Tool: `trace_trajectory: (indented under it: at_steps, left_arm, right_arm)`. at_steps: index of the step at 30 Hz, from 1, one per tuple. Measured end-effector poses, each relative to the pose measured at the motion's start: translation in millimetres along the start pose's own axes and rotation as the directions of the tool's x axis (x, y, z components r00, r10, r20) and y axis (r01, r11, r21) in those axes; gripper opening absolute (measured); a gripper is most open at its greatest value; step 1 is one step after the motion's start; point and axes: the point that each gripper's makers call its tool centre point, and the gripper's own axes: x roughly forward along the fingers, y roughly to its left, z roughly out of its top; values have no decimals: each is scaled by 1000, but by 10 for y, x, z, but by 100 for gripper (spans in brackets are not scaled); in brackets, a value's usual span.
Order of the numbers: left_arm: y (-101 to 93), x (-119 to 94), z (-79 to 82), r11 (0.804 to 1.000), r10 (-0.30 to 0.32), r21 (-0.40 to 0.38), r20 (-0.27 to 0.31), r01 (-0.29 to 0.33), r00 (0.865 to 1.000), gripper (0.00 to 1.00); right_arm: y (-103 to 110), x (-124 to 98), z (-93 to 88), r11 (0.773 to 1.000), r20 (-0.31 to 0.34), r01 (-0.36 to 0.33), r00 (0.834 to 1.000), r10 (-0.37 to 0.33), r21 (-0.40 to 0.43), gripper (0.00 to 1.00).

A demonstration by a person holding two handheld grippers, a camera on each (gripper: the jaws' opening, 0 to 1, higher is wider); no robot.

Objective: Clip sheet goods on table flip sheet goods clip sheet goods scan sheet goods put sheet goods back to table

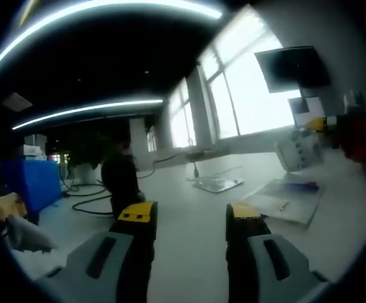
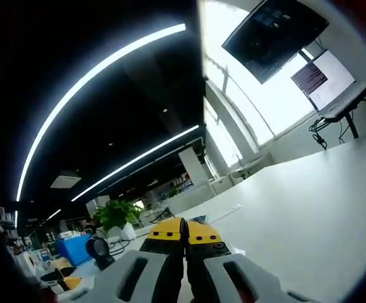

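I am holding the yellow-tipped left gripper [image 1: 190,218] spread, gripping nothing, at lower centre. Flat white printed sheet goods [image 1: 288,201] are lying right of centre on the white table [image 1: 189,252]. The right gripper [image 2: 184,232] is pressing its jaws together, bottom centre.

Left gripper [image 1: 189,218], right gripper [image 2: 184,235]: grey bodies, black jaws, yellow tips.

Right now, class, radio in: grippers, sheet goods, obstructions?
Left gripper open, empty. Right gripper shut, empty. Sheet goods flat on table, untouched. Nothing blocking.
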Motion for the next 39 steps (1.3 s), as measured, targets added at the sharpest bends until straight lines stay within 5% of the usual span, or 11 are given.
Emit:
trace_trajectory:
  at_steps: [19, 24, 28, 30, 34, 36, 39]
  left_arm:
    - [-8, -3, 12, 1000, 1, 12, 4, -1, 1000, 37]
    - [2, -5, 15, 1000, 6, 11, 4, -6, 1000, 37]
    - [10, -7, 21, 1000, 10, 13, 7, -11, 1000, 37]
    - [10, -3, 14, 1000, 10, 12, 5, -10, 1000, 37]
    - [-2, 2, 6, 1000, 7, 23, 0, -7, 1000, 37]
    - [3, 2, 5, 1000, 8, 21, 0, -8, 1000, 37]
    - [4, 1, 6, 1000, 10, 20, 0, -10, 1000, 37]
  right_arm:
    - [-137, -78, 31, 988, 31, 25, 999, -31, 154, 0]
    - [-423, -106, 51, 940, 35, 64, 996, -81, 334, 0]
    - [-614, -145, -42, 916, 19, 104, 993, -121, 387, 0]
    - [-662, -176, -9, 882, 52, 95, 990, -133, 462, 0]
    - [-686, -211, -20, 881, 47, 100, 989, -137, 462, 0]
    - [-731, -221, -18, 852, 51, 109, 986, -156, 513, 0]
    - [-769, -234, -17, 847, 49, 123, 984, -173, 518, 0]
